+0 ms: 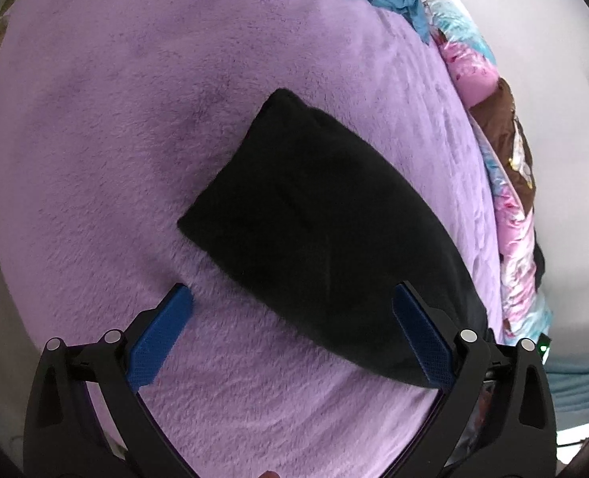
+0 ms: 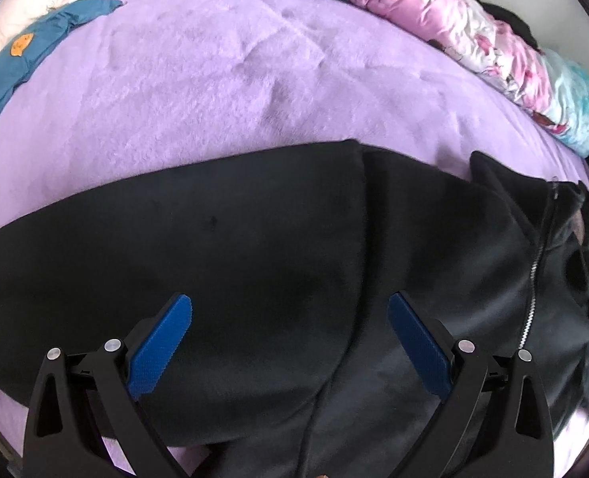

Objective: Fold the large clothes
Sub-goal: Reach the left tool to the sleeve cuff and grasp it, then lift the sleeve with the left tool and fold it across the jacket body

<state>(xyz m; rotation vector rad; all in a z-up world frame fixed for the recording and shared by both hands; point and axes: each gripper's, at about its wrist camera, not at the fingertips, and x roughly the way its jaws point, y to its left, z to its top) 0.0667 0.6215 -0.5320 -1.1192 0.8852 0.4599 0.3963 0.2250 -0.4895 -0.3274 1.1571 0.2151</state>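
I am holding my left gripper [image 1: 292,336] above the purple blanket [image 1: 135,159], its blue fingers [image 1: 161,342] spread wide and grasping nothing. The black garment [image 1: 314,231] is lying on the blanket, a folded slab running from a far corner near the middle of the left view down to the near right, where it is passing behind my right-hand finger. My left-hand finger is hanging over bare purple fleece, just beside the garment's near edge.

I am holding my right gripper [image 2: 290,342] over the same garment [image 2: 214,259], fingers [image 2: 421,346] likewise released and wide apart, with nothing between them. In this view the dark cloth is filling the whole near half of the picture, stretching from the left edge to the right. A fold line is running down its middle, and a zipper [image 2: 533,290] is showing on the right part, beside some bunched cloth.

A blue cloth [image 2: 19,63] with orange marks is lying at the blanket's far left. A pink and turquoise quilt [image 2: 493,47] is bunching along the far right edge of the bed.
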